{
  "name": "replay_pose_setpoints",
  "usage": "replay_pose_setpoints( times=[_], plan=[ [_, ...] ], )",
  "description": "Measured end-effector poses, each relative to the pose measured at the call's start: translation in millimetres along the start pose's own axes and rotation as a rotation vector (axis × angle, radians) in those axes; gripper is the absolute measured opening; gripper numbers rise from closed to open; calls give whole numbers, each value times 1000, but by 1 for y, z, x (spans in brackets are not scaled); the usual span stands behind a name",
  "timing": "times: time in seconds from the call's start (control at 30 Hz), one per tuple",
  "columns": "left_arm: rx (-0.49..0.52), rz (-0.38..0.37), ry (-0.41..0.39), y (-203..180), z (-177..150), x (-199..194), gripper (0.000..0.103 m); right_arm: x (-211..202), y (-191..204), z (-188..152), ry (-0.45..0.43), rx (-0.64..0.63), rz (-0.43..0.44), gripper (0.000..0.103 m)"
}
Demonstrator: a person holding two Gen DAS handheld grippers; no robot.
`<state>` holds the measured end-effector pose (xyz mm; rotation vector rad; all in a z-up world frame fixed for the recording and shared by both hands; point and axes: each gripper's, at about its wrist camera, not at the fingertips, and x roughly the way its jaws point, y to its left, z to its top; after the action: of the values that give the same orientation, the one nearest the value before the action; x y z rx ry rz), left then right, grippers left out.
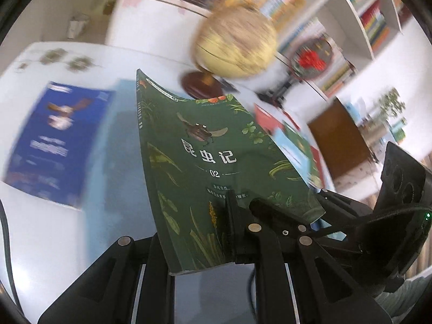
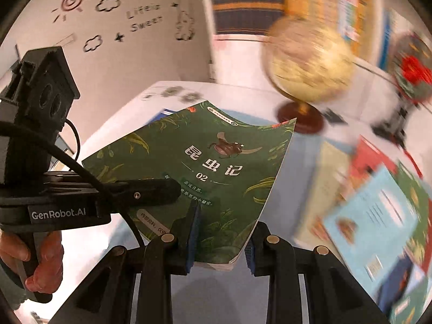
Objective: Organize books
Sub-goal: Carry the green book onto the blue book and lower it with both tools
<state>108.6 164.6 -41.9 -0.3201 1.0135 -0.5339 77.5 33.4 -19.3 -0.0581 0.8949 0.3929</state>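
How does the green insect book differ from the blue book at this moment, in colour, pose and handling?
The green book has a leafy cover with a beetle; the blue book has a deep blue cover with a blurred picture. The green book is lifted and bowed; the blue book lies flat on the white table. The left gripper and right gripper are both shut on the green book; nothing holds the blue book. Both show their covers.
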Motion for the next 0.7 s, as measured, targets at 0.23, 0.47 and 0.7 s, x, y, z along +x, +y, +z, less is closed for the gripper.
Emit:
replay_pose_setpoints(
  times=[0.23,0.47,0.7],
  plan=[
    [-46,86,1,98,31,-12,13,81,66,51,34,-16,29,28],
    [-114,111,7,157,44,4,14,142,101,75,77,-62,-9,28],
    [-170,172,61,185,45,18,27,166,101,71,137,10,34,29]
  ],
)
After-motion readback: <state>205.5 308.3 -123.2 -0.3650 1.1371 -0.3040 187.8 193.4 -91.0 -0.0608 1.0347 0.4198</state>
